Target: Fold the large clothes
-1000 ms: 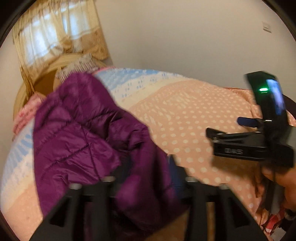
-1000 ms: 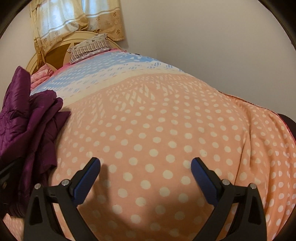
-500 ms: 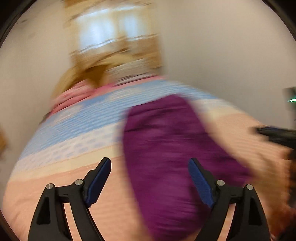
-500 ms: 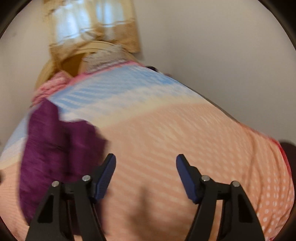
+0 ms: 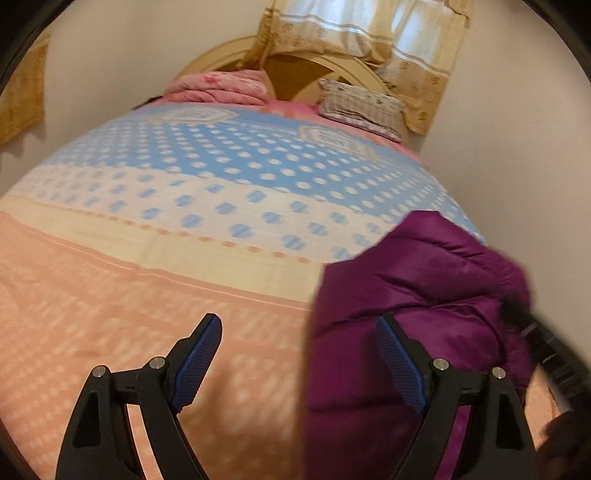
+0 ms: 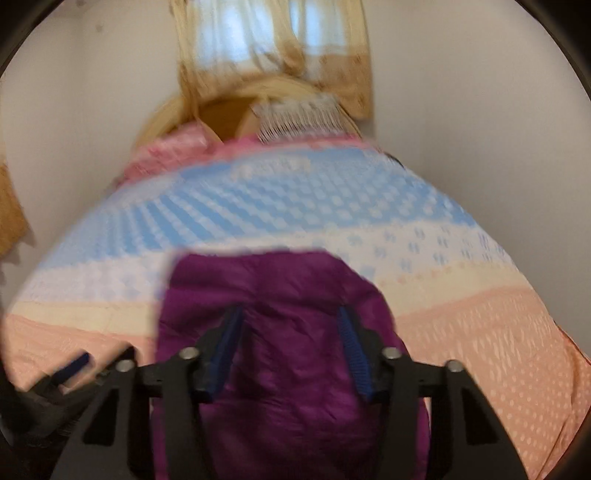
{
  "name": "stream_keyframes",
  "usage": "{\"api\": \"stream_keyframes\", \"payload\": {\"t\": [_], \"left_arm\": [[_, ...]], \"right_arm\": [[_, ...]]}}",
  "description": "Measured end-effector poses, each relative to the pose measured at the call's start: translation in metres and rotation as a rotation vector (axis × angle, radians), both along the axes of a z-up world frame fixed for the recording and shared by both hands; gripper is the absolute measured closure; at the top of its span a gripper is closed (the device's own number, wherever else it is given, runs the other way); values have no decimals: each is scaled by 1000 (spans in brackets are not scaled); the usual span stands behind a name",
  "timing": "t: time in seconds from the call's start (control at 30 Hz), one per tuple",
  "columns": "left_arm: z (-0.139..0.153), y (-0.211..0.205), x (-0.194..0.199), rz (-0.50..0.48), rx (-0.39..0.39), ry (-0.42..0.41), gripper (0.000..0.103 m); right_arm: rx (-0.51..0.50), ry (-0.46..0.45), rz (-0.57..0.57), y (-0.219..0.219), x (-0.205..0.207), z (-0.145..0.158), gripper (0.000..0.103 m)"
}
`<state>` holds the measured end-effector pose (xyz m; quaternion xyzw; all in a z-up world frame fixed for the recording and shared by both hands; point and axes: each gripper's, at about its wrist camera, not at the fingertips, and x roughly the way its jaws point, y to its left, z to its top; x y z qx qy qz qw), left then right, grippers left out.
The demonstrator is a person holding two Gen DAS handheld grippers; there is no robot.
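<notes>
**Desk:** What lies on the bed?

**Photographer:** A glossy purple quilted puffer jacket (image 5: 417,295), bunched into a rounded, puffy heap with soft creases between its stitched panels. It sits on a polka-dot bedspread (image 5: 207,206) banded in blue, cream and peach, on the peach band toward the bed's foot and reaching up over the cream one. In the left wrist view the heap lies toward the bed's right edge.

**Desk:** And the left gripper?

**Photographer:** The left gripper (image 5: 299,363) hangs wide open over the peach band, ribbed blue pads (image 5: 197,363) on black plastic fingers. It holds nothing; its right finger stands in front of the jacket's edge, and contact cannot be judged.

**Desk:** The right one?

**Photographer:** The right gripper (image 6: 291,349) is partly open, its jaws set about a fold of the jacket (image 6: 280,306). The frame is blurred, so whether the pads press the fabric cannot be told.

**Desk:** Background?

**Photographer:** A curved cream wooden headboard (image 5: 236,55), a folded pink blanket (image 5: 218,86), a striped pillow (image 5: 358,107) and a tan patterned lace curtain (image 5: 369,33) at the head end.
</notes>
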<state>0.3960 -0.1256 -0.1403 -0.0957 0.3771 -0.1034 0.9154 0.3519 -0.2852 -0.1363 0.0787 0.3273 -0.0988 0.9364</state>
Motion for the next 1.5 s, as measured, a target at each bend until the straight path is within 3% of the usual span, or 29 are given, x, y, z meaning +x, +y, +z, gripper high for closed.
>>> {"api": "stream_keyframes", "payload": {"t": [0.1,0.33,0.4,0.77,1.5], "left_arm": [[0,-25,6,-55,-2,-14,18],[-15,-92,7,-179,91,-14,16],[-21,-96,9,-167,105,-22,11],[-40,-94,18,-161,65,21,5],[-53,-102,16,-158,118,32,3]], "right_arm": [[30,33,-56,-33,-12,-25,56],[101,43,-106,-80,-24,-47,56],[110,37,-102,-82,-23,-49,56],[158,47,-93,-82,-23,-66,54],[173,100,-105,-89,-19,-83,43]]}}
